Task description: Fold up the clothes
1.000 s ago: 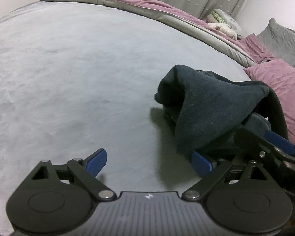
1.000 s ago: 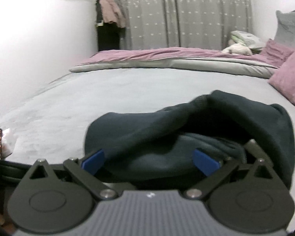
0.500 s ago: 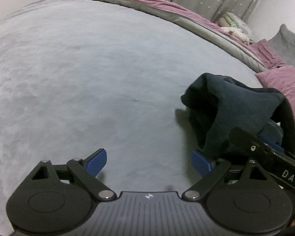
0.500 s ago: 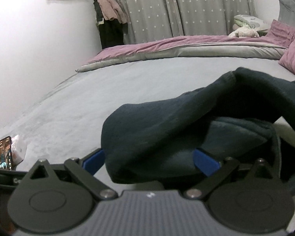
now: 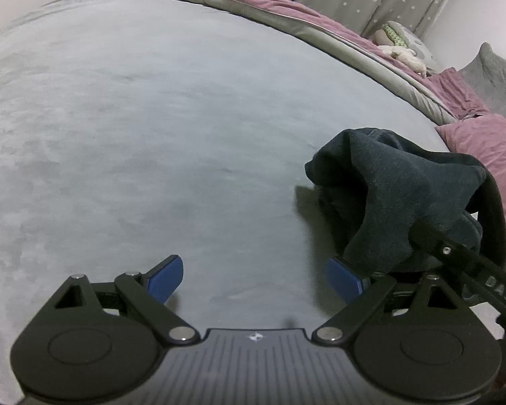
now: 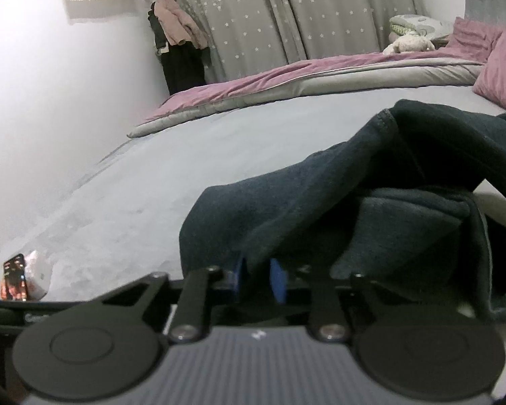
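- Left wrist view only: wide stretch of bare grey bedspread (image 5: 145,141); the right gripper's black arm coming in from the lower right, lettered "DAS", its tip under the cloth; pink pillow (image 5: 489,155) behind the garment.
- Right wrist view only: white wall, clothes hanging (image 6: 178,44) in the far corner, star-print curtain (image 6: 286,17), a phone (image 6: 14,281) with lit screen and something white beside it at the near left edge of the bed.
- Both views: folded pink-and-grey duvet (image 6: 286,81) along the far edge, soft toy (image 6: 410,44) at its end.
- Dark blue-grey garment (image 5: 398,199) sits bunched on the bedspread, right of centre in the left wrist view, one fold pulled up into a tent.
- Right gripper (image 6: 258,278): jaws have just been closing; blue pads now close together with a fold of the garment pinched between them. Clenched on the cloth.
- Left gripper (image 5: 254,278): jaws spread wide, nothing between the pads, only bedspread under them. Released.
- Left gripper's right pad (image 5: 344,283) is just beside the garment's near hem; cannot tell if it touches.
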Tool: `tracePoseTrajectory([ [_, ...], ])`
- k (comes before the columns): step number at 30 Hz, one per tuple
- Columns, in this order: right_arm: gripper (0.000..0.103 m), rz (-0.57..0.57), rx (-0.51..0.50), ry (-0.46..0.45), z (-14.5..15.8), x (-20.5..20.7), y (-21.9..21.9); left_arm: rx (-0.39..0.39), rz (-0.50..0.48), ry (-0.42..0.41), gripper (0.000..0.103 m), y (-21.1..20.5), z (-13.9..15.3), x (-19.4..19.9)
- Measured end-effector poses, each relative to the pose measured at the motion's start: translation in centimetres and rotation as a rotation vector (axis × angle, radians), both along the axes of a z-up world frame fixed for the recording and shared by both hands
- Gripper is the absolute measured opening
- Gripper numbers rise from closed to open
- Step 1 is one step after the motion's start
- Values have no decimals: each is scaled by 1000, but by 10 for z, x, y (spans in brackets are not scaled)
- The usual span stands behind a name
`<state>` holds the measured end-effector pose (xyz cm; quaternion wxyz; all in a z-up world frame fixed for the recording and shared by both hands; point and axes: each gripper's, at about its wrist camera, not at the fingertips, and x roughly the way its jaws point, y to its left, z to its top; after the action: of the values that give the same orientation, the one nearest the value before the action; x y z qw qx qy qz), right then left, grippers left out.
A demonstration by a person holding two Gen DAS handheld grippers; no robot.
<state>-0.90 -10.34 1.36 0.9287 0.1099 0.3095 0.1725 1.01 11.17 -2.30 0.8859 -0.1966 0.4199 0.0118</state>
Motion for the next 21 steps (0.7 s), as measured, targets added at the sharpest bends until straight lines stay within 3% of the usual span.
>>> tracePoseTrajectory([
  [21, 10, 31, 28, -5, 24, -48, -40, -63, -49, -21, 92, -4, 3, 13],
])
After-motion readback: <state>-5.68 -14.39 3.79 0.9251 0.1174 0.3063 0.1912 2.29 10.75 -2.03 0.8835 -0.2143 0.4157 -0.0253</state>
